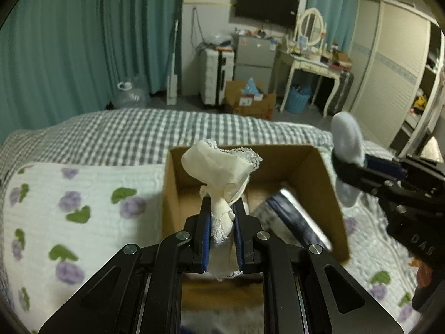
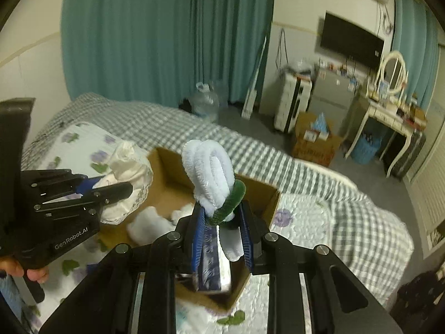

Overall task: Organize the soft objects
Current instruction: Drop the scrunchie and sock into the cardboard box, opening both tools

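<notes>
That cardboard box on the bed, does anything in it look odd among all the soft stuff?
Yes. A dark blue flat pack with a silvery edge leans tilted against the wall of the cardboard box, and it looks stiff rather than soft. White fluffy pieces lie on the box floor.

Both tongs are built of matte black angular links joined by round silver screw heads, and their fingers are lined with blue ribbed pads. White lettering reading "GenRobot.AI" is printed on the left tongs point(image 2: 130, 188); the right tongs point(image 1: 338, 164) carry white letters, partly cut off.
</notes>
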Demonstrator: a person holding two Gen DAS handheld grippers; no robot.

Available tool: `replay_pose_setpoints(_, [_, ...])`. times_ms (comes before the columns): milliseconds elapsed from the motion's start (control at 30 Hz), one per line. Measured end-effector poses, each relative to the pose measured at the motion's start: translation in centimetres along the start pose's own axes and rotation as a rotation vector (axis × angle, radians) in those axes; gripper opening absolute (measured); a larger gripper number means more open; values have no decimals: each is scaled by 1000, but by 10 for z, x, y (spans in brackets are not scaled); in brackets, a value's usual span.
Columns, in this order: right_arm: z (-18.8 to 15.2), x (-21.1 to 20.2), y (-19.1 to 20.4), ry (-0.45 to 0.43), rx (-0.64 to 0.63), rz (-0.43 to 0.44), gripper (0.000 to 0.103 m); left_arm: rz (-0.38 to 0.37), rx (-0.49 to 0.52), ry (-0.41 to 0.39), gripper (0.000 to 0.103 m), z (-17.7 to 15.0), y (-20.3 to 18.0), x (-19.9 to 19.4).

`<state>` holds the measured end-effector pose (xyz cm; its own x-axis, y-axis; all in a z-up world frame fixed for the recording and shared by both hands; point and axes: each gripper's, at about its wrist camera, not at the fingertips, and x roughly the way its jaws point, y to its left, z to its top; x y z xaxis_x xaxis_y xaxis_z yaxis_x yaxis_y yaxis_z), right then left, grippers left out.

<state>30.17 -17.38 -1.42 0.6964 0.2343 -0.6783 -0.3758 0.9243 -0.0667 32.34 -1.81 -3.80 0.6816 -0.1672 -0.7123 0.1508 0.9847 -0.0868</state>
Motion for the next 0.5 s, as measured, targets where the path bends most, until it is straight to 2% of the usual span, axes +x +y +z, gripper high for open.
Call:
replay_pose_setpoints(67, [-1, 28, -7, 45, 10, 4, 23, 2, 8, 11, 15, 0, 0, 15])
replay_pose_setpoints(133, [-4, 48, -9, 80, 7, -21, 23, 1, 9, 25, 20, -1, 0, 28])
replay_pose_setpoints(267, [-8, 66, -14, 81, 28, -23, 28, 1, -9, 64, 24, -6, 0, 40])
replay_pose_setpoints(333, [-8, 62, -15, 63, 48, -25, 43, 22, -1, 65, 38, -6, -3, 38])
replay_pose_setpoints(367, [-8, 57, -16, 55, 54, -30, 62, 32, 5, 59, 43, -6, -4, 33])
replay_pose_setpoints(400, [-7, 50, -15, 39, 56, -38, 67, 42, 9, 48, 54, -6, -5, 27])
replay_pose_setpoints(433, [-5, 39, -15, 15, 52, -49, 67, 54, 11, 31, 64, -6, -5, 18])
replay_pose_setpoints(500, [-3, 20, -12, -7, 33, -63, 71, 69, 14, -4, 76, -5, -5, -1])
